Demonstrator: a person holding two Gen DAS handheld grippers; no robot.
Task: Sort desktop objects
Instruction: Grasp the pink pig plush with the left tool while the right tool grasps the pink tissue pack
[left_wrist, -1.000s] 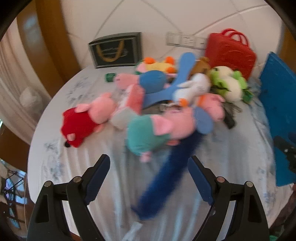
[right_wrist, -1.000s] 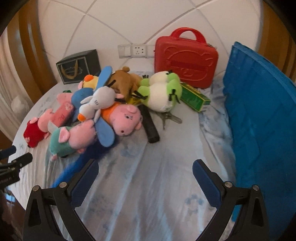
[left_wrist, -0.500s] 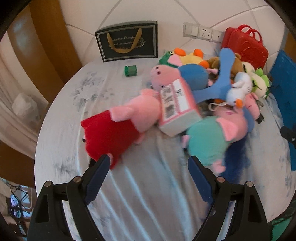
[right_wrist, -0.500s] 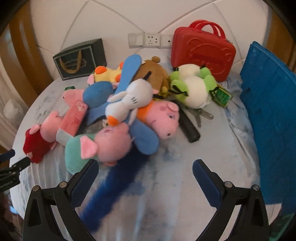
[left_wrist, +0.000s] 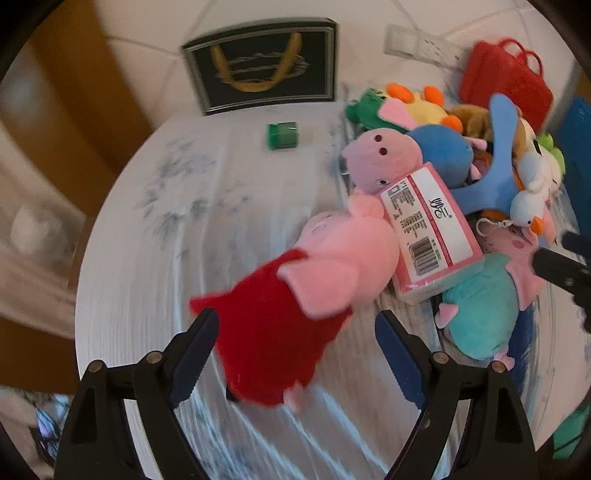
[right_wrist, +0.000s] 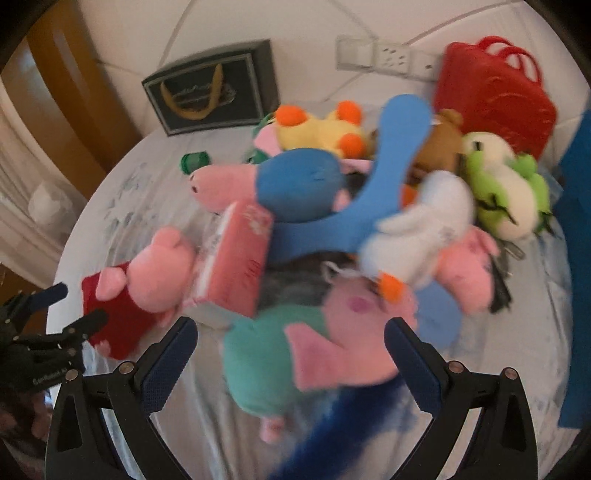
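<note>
A: Closer now than a second ago: left tongs (left_wrist: 295, 354) dropped in over the pig in the red dress (left_wrist: 295, 295), right tongs (right_wrist: 291, 354) pushed up to the pig in the teal shirt (right_wrist: 295, 354). Heap itself unmoved.

B: Both tongs spread wide, holding nothing. Red-dress pig lying at the near left edge of the heap on the cloth-covered tabletop (left_wrist: 147, 240), body between the left tongs but not pinched yet.

A: Handling?

B: Probably light, soft and squashy, unlikely to break or slip. Best taken across the stuffed red body, not by a floppy ear or arm; head leaning on the pink packet (left_wrist: 428, 236), so likely to nudge it on lifting.

A: Any writing?

B: Barcode and blocks of small print on the pink packet, too blurred to read; a large mark beside them, unclear. Dark gift bag (left_wrist: 266, 66) at the far side with a gold handle and faint lettering, also unreadable. Small green jar (left_wrist: 282, 136) well apart from the heap.
</note>
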